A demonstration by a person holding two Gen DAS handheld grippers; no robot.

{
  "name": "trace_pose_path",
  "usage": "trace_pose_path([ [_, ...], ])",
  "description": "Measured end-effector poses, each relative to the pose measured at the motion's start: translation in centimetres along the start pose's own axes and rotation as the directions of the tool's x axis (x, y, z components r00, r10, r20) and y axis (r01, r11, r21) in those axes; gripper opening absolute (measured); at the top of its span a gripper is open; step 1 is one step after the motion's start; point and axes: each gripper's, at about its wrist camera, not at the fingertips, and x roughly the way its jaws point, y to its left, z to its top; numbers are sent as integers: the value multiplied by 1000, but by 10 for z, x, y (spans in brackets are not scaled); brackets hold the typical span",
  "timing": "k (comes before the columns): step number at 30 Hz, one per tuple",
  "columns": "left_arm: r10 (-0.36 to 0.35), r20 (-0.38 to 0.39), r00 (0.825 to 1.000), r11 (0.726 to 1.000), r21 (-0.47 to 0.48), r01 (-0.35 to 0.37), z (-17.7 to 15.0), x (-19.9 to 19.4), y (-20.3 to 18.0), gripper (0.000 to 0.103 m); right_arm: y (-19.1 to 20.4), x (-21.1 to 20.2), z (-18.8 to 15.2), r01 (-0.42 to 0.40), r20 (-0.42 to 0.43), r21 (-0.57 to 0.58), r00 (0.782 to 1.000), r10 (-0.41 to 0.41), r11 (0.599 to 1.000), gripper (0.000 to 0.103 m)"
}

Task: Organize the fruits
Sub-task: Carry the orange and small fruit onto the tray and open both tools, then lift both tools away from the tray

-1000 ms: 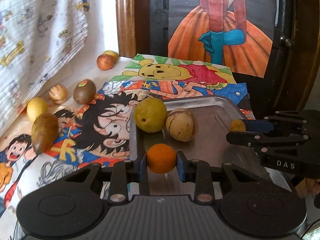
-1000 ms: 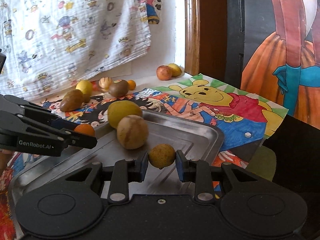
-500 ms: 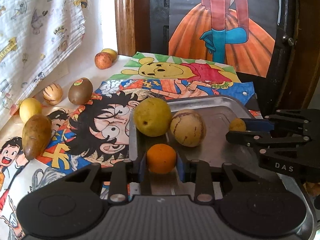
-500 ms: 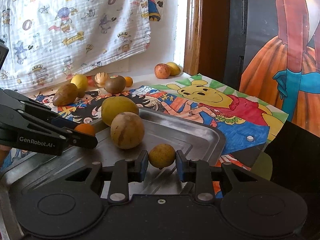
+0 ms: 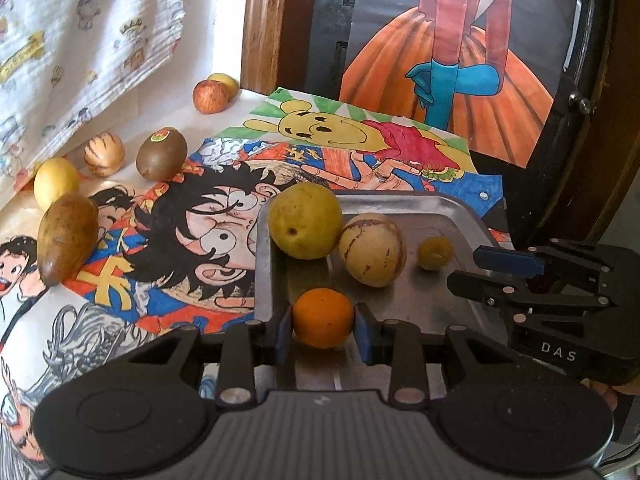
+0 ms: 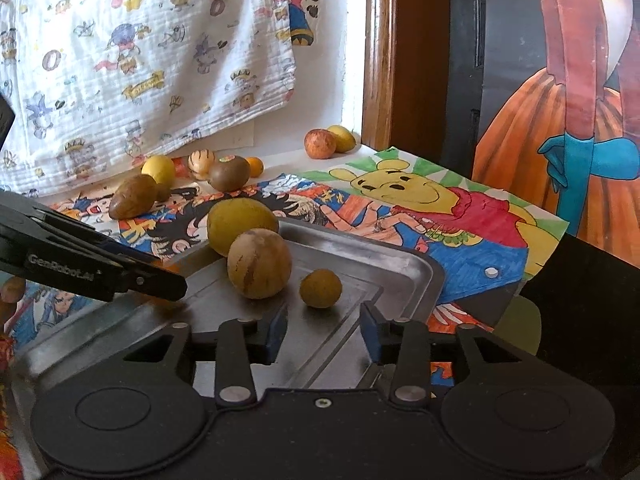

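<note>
A metal tray (image 5: 420, 304) lies on cartoon-printed paper. In it sit a big yellow-green fruit (image 5: 305, 226), a striped tan fruit (image 5: 372, 249) and a small yellow-brown fruit (image 5: 435, 254). My left gripper (image 5: 323, 328) is at the tray's near left corner with an orange (image 5: 323, 322) between its pads. Its jaws are just starting to open and the pads still touch the peel. My right gripper (image 6: 323, 332) is opening with nothing between its fingers. The small yellow-brown fruit (image 6: 321, 288) lies free on the tray (image 6: 380, 264) just ahead of the tips.
Loose fruit lies left of the tray: a brown stickered fruit (image 5: 161, 154), a small striped one (image 5: 103, 154), a yellow one (image 5: 56, 178) and a long brown one (image 5: 66, 236). A red apple (image 5: 210, 96) sits at the back corner. A printed cloth (image 6: 140, 60) hangs behind.
My right gripper spread its fingers and let go of the small yellow-brown fruit, which now rests on the tray. The left gripper stayed around the orange and rolled slightly.
</note>
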Motion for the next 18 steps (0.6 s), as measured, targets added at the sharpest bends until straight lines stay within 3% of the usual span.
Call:
trace_pose_path([
  [1,-3,4,1000,1000,-7,3,0,-4,1,41,0,-4,1,2,3,5,1000,-2,1000,50],
  [4,18,40,999,1000,-17,-17,0,-18,3,74,2,-16,2,8,13,31,1000,-9,999,66],
  [9,29,82,996,999,-40,-26,-1,-44,12,84,13,-39,3,14,22,40,1000,-15,999,81],
  [13,34,125,992,997,-77,-25,-6,-68,20,103,25,-62,7,17,49,44,999,-19,999,96],
  [18,23,148,989,990,-138,-3,-16,-94,30,103,43,-92,12,19,84,67,996,-25,998,102],
])
